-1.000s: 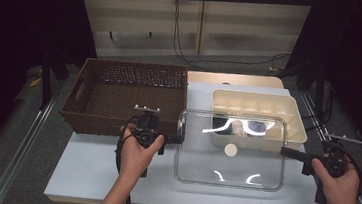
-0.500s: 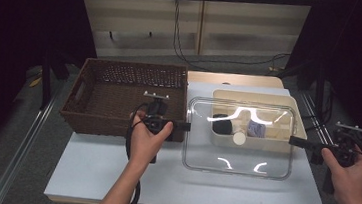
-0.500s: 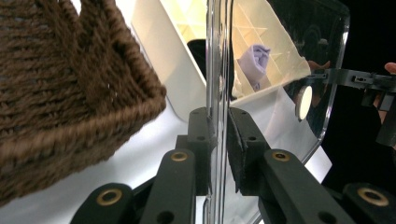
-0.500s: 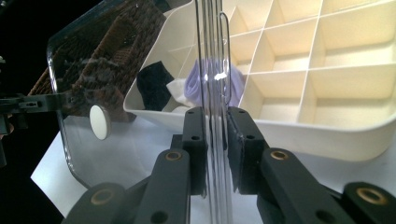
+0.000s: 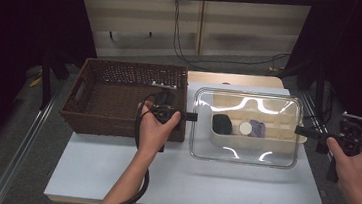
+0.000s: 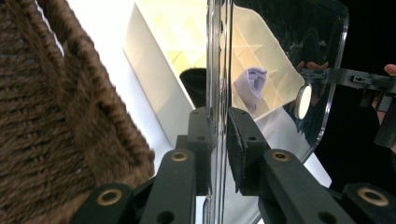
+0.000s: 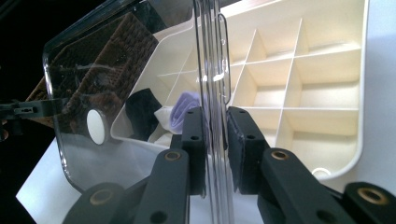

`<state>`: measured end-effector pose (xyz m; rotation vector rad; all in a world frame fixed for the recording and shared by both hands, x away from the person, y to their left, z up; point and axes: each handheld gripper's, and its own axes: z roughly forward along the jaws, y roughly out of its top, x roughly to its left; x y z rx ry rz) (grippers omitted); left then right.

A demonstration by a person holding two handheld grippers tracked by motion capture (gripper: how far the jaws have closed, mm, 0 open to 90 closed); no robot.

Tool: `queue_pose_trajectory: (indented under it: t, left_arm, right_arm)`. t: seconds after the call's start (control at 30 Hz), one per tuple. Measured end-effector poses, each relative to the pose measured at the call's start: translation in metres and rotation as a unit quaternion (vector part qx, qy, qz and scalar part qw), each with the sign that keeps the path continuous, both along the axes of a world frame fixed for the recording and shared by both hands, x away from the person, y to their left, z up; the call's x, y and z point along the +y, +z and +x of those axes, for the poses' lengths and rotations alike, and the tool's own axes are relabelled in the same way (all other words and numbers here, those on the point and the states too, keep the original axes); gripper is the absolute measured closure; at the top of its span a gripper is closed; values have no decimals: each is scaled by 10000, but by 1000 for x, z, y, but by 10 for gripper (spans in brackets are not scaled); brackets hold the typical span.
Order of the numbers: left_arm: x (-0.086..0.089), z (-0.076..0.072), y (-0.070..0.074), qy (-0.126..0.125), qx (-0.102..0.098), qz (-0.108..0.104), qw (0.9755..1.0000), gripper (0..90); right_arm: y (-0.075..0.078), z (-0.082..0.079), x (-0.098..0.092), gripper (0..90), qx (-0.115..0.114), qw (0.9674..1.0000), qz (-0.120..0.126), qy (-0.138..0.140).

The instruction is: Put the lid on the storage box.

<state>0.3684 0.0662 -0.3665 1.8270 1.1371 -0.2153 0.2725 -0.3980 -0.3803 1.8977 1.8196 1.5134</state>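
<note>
Holding a clear lid over the cream divided box, left gripper jaws clamped at nine o'clock edge, right gripper jaws clamped at three o'clock edge.

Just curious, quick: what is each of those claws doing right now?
Left gripper: shut on the clear plastic lid.
Right gripper: shut on the lid's opposite edge.

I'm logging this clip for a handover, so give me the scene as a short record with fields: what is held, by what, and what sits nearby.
held thing: clear lid
left gripper: shut on the lid's left edge
right gripper: shut on the lid's right edge
lid position: above the divided cream box
box contents: a black item and a lilac item
beside the box: brown wicker basket
surface: white table
</note>
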Motion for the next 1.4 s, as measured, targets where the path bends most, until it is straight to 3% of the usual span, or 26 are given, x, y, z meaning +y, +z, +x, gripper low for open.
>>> queue_pose_trajectory:
  t: [0.27, 0.8, 1.4]
  left_arm:
    - [-9, 14, 6, -36, -68, -19, 10000, 799]
    - [-25, 41, 5, -36, 12, -102, 9999, 800]
    - [-43, 60, 7, -18, 69, -91, 9999, 799]
  right_arm:
    - [5, 14, -9, 781, -56, 9999, -38, -112]
    - [9, 36, -23, 781, -126, 9996, -66, -262]
    - [14, 53, -38, 779, -170, 9990, -63, -414]
